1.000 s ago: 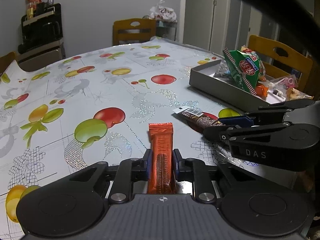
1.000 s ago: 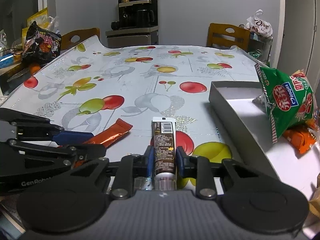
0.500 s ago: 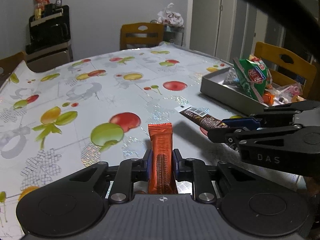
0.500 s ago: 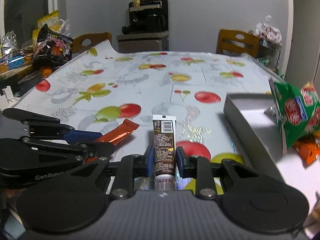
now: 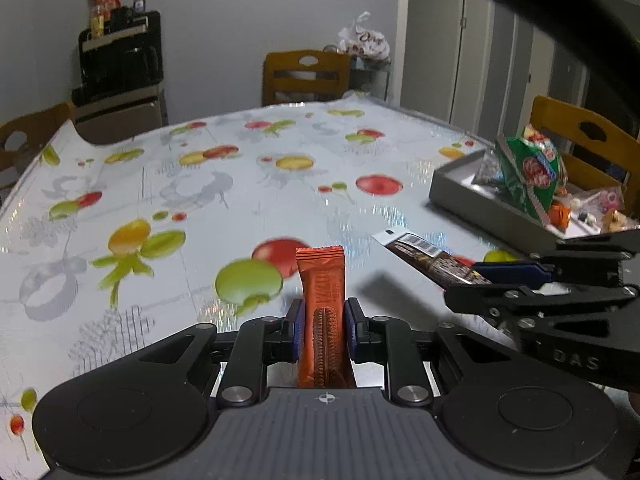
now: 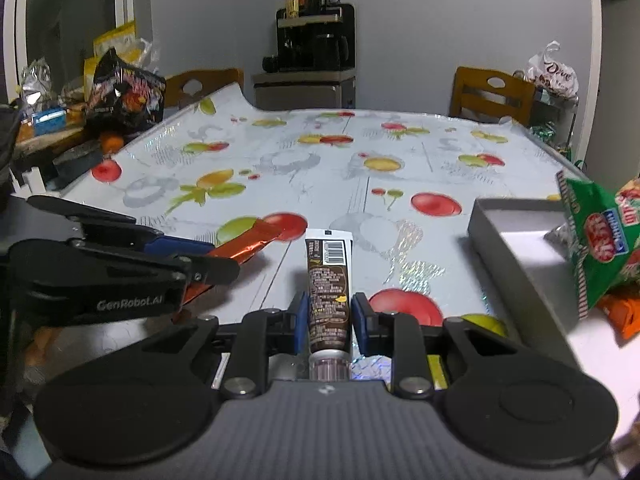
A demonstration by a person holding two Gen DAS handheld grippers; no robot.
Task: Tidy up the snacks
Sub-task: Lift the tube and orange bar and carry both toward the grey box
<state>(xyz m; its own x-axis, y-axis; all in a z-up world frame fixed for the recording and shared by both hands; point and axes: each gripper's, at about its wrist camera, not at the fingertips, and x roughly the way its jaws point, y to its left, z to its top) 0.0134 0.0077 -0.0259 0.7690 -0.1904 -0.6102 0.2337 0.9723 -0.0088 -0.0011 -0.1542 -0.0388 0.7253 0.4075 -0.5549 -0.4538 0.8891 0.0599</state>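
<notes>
I've got both tongs pinching: left tongs [image 5: 323, 330] on the bar [image 5: 322, 316], right tongs [image 6: 330, 322] on the tube [image 6: 329, 300]. Tray [image 6: 516, 248] sits ahead-right. Risk: 2 tongs close together, could collide.

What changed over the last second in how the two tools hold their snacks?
Both tools rose off the table, carrying their snacks higher. The left tool stays shut on the orange cookie bar, the right tool on the brown tube. Nothing was released; the grey box stayed put.
</notes>
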